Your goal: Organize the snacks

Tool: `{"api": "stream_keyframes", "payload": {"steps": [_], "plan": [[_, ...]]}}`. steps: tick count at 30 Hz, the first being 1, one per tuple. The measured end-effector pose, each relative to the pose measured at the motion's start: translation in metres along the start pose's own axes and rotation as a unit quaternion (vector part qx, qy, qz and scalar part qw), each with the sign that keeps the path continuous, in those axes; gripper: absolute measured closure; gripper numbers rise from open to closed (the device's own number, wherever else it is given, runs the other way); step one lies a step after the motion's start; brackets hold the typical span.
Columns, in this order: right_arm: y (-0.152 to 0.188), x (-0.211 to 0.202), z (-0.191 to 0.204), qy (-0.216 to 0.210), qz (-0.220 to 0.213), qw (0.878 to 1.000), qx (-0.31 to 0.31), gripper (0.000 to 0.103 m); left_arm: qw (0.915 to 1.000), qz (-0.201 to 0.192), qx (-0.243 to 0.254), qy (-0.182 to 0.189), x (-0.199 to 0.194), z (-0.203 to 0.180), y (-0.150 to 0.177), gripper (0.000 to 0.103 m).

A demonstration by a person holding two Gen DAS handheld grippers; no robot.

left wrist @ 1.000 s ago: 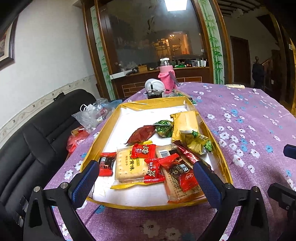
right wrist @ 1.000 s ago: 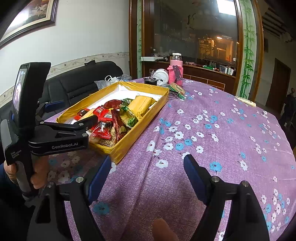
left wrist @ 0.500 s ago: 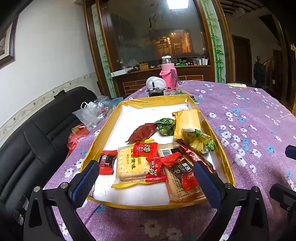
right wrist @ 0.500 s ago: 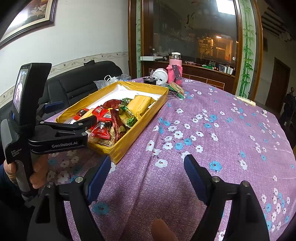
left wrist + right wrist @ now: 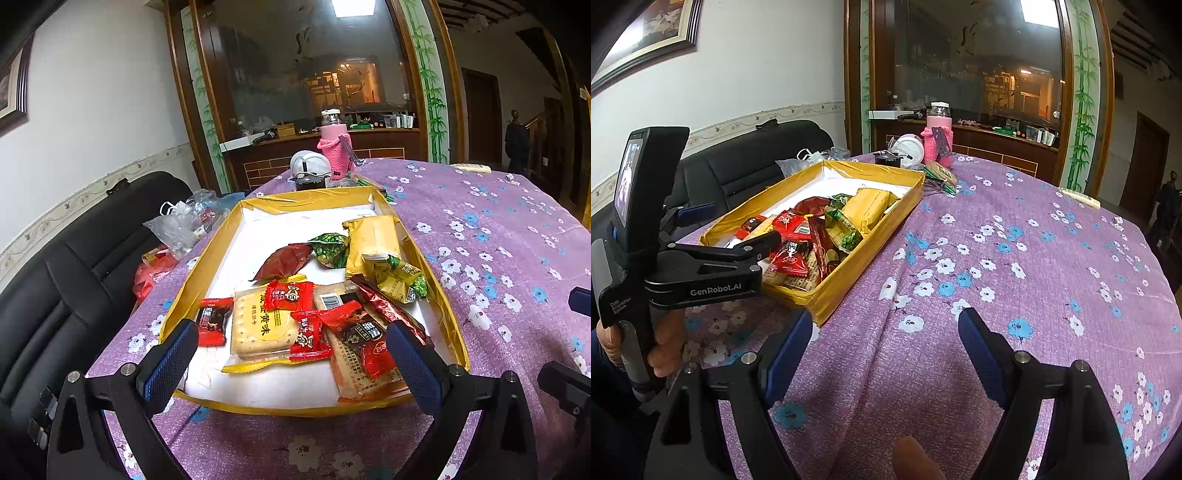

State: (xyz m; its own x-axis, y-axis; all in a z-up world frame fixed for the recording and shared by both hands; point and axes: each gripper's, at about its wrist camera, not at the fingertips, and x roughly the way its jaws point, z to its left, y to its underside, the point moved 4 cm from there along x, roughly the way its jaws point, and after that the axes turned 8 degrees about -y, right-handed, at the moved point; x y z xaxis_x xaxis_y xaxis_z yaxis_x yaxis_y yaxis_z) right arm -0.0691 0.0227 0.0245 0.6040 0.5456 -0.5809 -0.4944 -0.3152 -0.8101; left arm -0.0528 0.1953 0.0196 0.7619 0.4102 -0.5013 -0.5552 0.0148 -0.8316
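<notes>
Snacks lie in the tray — ahead of the released, empty left gripper.

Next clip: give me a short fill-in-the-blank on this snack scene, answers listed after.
1. The snacks lie in a shallow box whose outer walls are ____ in colour.
2. The bottle beyond the box wears a knitted sleeve coloured ____.
3. The left gripper and the right gripper both stand ____, with nothing between their fingers.
4. The tablecloth is ____ with small flowers.

Missing words: yellow; pink; open; purple
</notes>
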Motion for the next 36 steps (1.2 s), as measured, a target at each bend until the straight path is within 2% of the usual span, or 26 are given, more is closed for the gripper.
{"api": "stream_keyframes", "payload": {"steps": [36], "plan": [[-0.001, -0.002, -0.012, 0.027, -0.003, 0.999, 0.031, 0.022, 1.0000, 0.008, -0.002, -0.002, 0.001, 0.005, 0.003, 0.001]]}}
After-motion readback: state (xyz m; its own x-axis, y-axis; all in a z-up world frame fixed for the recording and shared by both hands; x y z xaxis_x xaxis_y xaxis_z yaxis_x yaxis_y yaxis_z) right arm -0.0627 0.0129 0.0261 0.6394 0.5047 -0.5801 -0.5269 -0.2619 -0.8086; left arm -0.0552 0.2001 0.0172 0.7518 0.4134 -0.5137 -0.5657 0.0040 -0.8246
